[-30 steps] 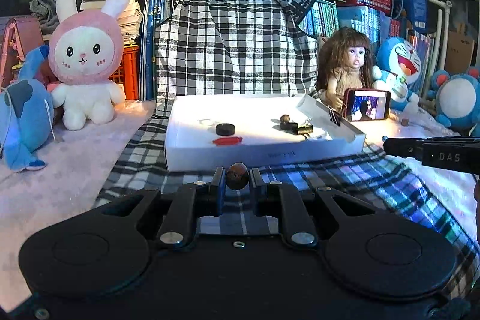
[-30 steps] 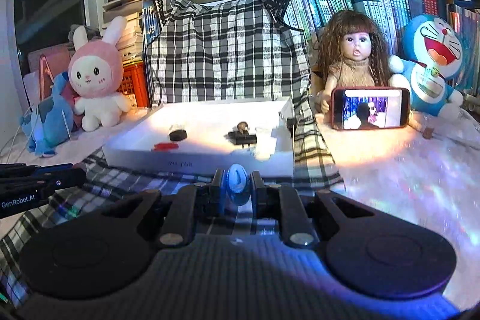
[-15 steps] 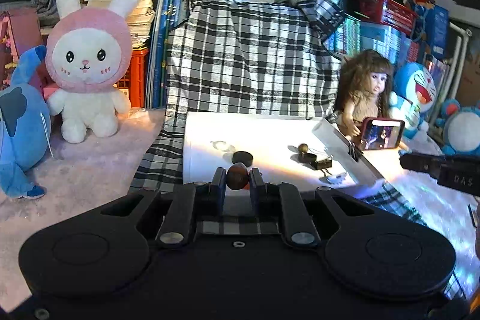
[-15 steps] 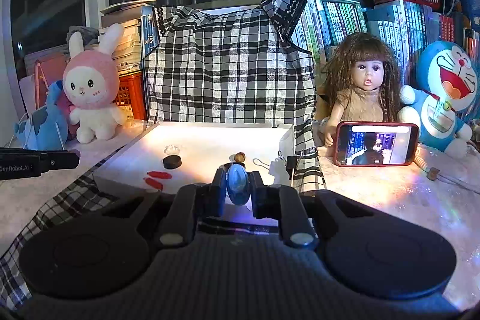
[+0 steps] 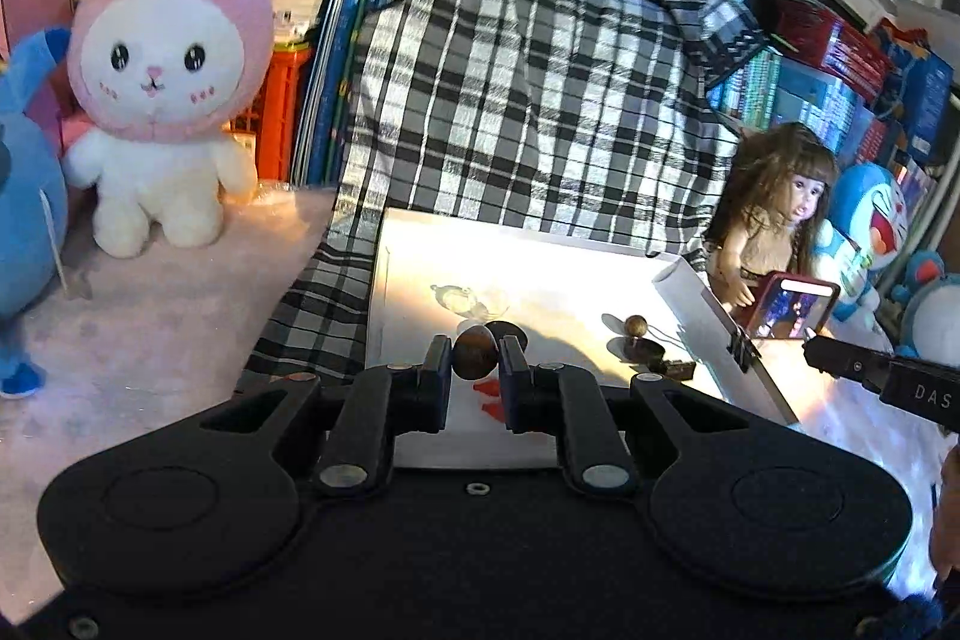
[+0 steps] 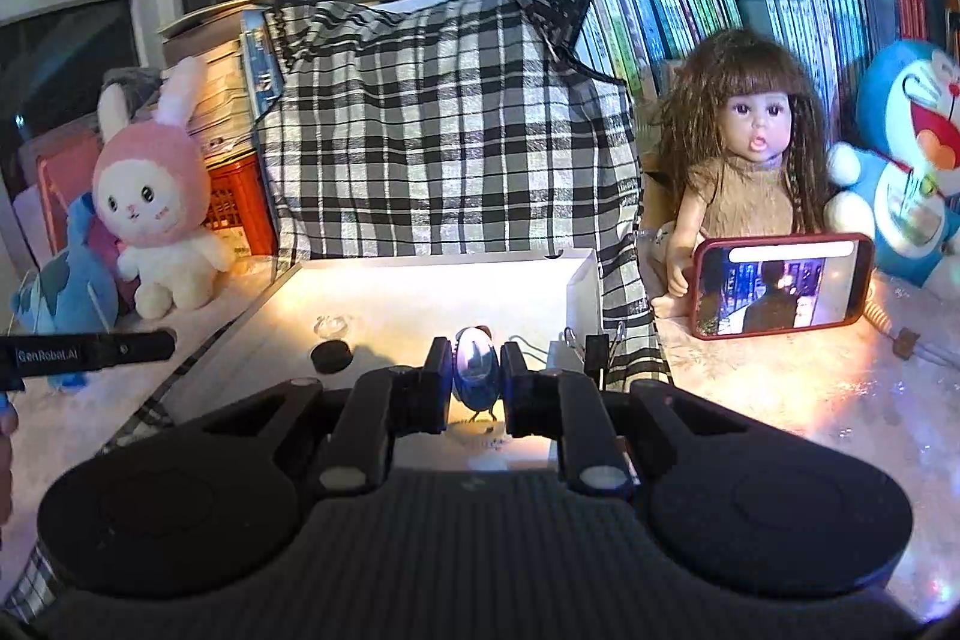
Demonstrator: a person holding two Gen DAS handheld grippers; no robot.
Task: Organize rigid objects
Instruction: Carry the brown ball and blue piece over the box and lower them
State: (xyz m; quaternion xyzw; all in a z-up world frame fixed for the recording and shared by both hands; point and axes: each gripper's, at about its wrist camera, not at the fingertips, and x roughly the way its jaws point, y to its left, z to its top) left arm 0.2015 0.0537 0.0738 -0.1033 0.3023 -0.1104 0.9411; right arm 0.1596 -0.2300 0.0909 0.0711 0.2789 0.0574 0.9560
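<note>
Cluttered window nook w/ books, plush toys and a plaid cloth [image 5: 528,112] draped behind; everything sits on a pale pinkish table [image 5: 156,316] w/ a white shallow tray [image 5: 600,280] on the cloth. Left wrist view: left gripper [image 5: 474,370] is clenched on a small brown ball [image 5: 474,353], round, smooth, looks like wood, held above the tray's near edge. Inside the tray: a flat black disc [image 5: 510,331] just behind the ball, red slivers [image 5: 489,397] by the near edge, a second brown bead [image 5: 636,325] on dark bits toward the right wall, a faint clear ring-like thing [image 5: 456,295] toward the back. A black binder clip [image 5: 744,349] bites the tray's right wall. Step, as I read it: carry-in, both hands bringing pieces to the tray; next move needs a low, gentle let-go, since a ball prob. rolls on the slick floor. Right wrist view: right gripper [image 6: 474,370] is clamped on a glossy blue-white egg-shaped piece [image 6: 474,370], hard, shiny, over the tray's near edge, right half. Black disc [image 6: 330,357] lies left of it, clear thing [image 6: 331,325] behind that. Beyond the tray's right wall: a doll [image 6: 744,160] and a red-cased phone [image 6: 780,283], screen lit, on the table.
</note>
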